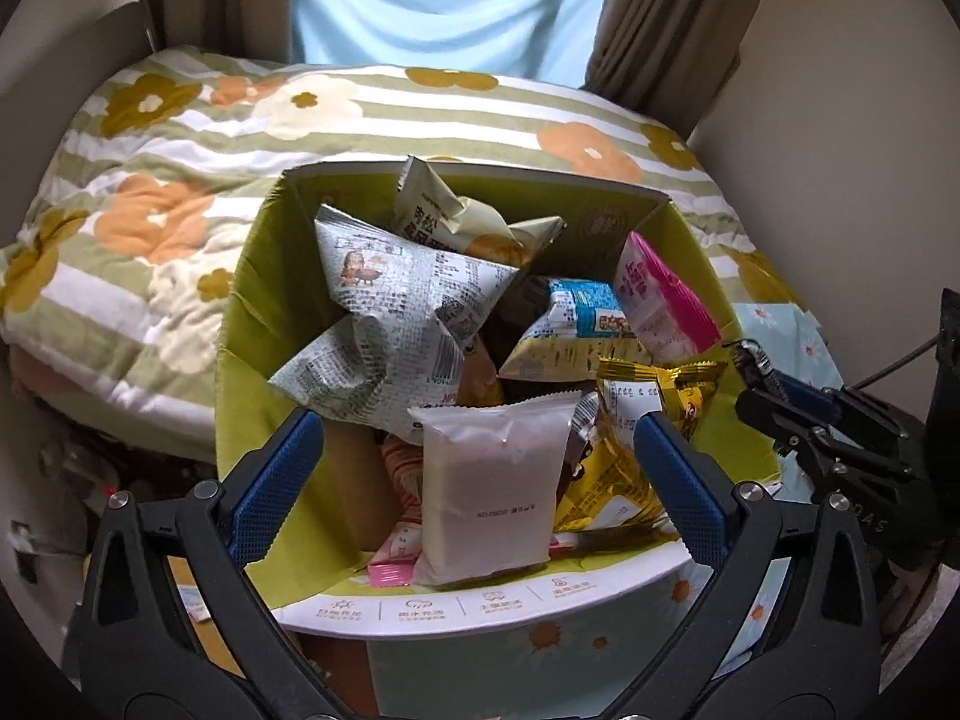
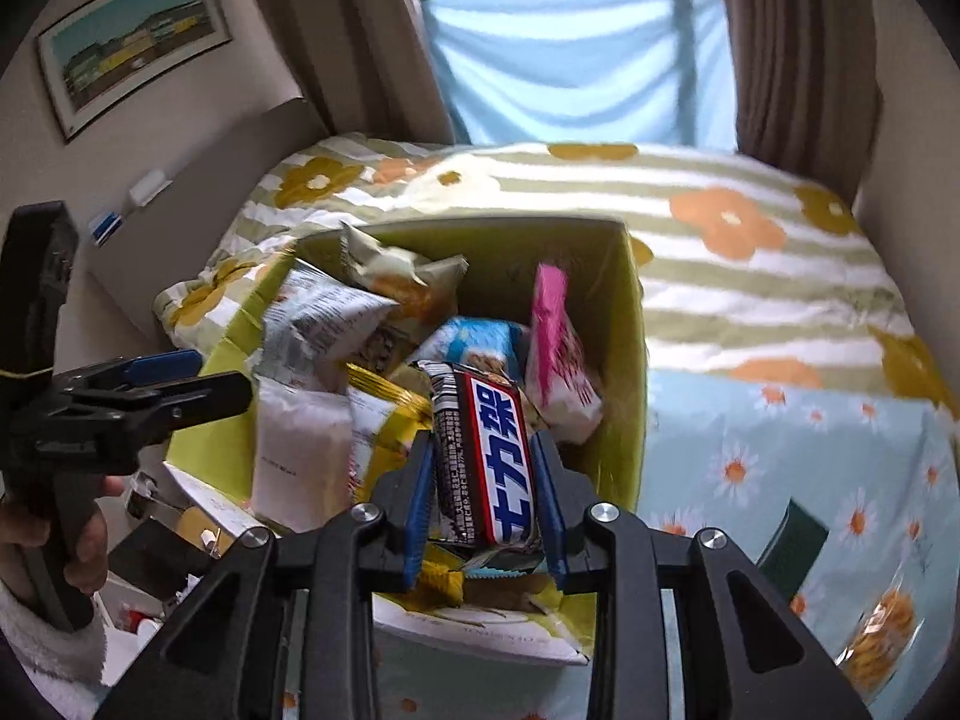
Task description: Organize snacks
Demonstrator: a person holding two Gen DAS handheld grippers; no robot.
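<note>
Green-lined cardboard forms the box we are filling, and it stands on the bed with its flaps folded outward, so the whole mouth is open to us from above. Our right gripper has its jaws clamped on a chocolate bar, held lengthwise between the blue pads above the near part of the box; we judge that grip lets the bar drop flat onto the heap. Our left gripper hangs over the near edge with its jaws wide apart and nothing between them, a white packet lying below the gap.

Inside, the snacks are already piled high: a grey printed bag and a pale green pouch lean toward the far left, a pink packet stands against the right wall, and a gold wrapper sits near the right flap. Open room is scarce. The likeliest pocket seems to be the dark hollow in the middle, between the grey bag and the blue-topped packet. The tall walls hem us in on either side, and the two grippers are close, so we would lower the bar steeply.
</note>
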